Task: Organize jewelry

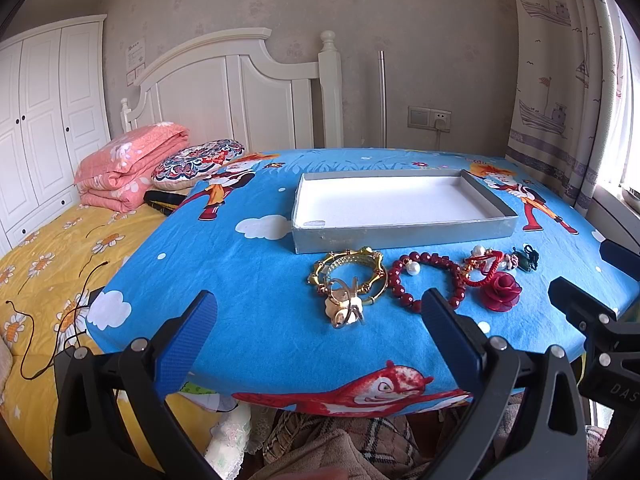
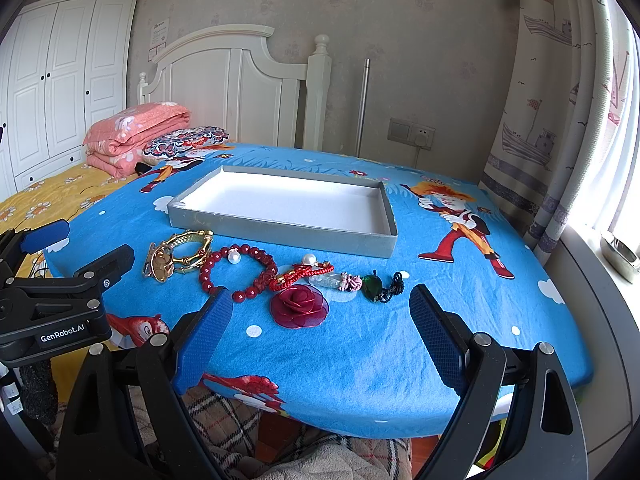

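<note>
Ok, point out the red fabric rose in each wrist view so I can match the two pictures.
Left wrist view: the red fabric rose lies right of centre, past the right finger's tip.
Right wrist view: the rose lies just left of centre, between the open fingers.
Shared landmark: the grey tray behind the jewelry.

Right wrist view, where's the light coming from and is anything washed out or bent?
Right wrist view: daylight enters at the window on the right and blows out there; the fisheye bends the patterned curtain. Left wrist view: the same window glares, and the white wooden headboard curves.

Cartoon-printed blue tablecloth [image 2: 360, 352], dark-red bead bracelet [image 2: 240, 268]
</note>
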The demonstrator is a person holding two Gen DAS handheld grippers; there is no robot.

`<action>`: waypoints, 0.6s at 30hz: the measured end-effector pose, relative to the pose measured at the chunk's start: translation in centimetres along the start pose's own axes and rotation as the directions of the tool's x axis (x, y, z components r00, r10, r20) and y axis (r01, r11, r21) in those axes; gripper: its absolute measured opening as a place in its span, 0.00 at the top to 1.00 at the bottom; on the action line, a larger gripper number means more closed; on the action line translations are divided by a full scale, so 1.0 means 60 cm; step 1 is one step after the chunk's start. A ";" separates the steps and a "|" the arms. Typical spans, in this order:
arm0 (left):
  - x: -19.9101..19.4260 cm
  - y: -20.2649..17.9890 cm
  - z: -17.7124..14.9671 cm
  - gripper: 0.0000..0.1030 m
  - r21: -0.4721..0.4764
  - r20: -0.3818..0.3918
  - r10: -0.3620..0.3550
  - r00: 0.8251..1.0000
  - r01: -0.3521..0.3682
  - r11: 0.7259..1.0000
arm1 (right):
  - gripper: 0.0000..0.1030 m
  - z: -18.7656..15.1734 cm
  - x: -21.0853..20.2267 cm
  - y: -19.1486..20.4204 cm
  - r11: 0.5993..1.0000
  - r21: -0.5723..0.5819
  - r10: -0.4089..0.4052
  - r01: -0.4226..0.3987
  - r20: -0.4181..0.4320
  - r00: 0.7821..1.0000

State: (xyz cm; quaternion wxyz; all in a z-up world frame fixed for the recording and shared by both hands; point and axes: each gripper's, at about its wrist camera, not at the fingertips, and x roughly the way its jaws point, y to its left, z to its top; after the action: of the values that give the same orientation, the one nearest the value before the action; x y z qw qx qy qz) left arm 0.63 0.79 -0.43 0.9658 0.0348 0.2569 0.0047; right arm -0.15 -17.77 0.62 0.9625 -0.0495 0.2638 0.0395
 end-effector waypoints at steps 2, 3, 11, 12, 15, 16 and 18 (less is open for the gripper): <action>0.000 0.001 0.000 0.04 0.000 0.000 0.000 1.000 0.000 1.000 | 0.18 -0.001 0.001 0.000 1.000 -0.001 0.000 0.000 0.000 1.000; 0.000 0.000 0.000 0.04 0.000 0.000 0.000 1.000 0.000 1.000 | 0.18 0.001 0.000 0.000 1.000 -0.001 0.000 0.000 -0.001 1.000; 0.000 0.002 0.000 0.04 -0.001 0.000 0.001 1.000 -0.001 1.000 | 0.18 0.001 0.001 0.004 1.000 0.000 -0.001 0.001 0.003 1.000; 0.000 0.004 -0.001 0.04 -0.006 -0.002 0.000 1.000 0.000 1.000 | 0.18 -0.002 0.000 0.003 1.000 0.001 0.002 -0.002 0.005 1.000; 0.003 0.017 0.001 0.04 -0.028 -0.003 -0.003 1.000 0.003 1.000 | 0.18 0.007 -0.004 0.006 1.000 0.007 0.007 -0.007 0.020 1.000; 0.004 0.023 0.002 0.04 -0.039 0.002 -0.003 1.000 0.003 0.999 | 0.18 0.008 -0.004 0.004 1.000 0.007 0.003 -0.003 0.032 0.999; 0.008 0.036 0.005 0.04 -0.055 0.021 0.006 1.000 -0.005 0.998 | 0.18 0.011 -0.003 -0.001 1.000 -0.002 -0.002 0.002 0.061 0.998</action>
State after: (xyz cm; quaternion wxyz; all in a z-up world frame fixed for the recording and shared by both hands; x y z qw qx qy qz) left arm 1.20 2.94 -0.26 0.9690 0.0091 0.2465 0.0140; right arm 0.05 -17.76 1.29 0.9701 -0.0494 0.2342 0.0404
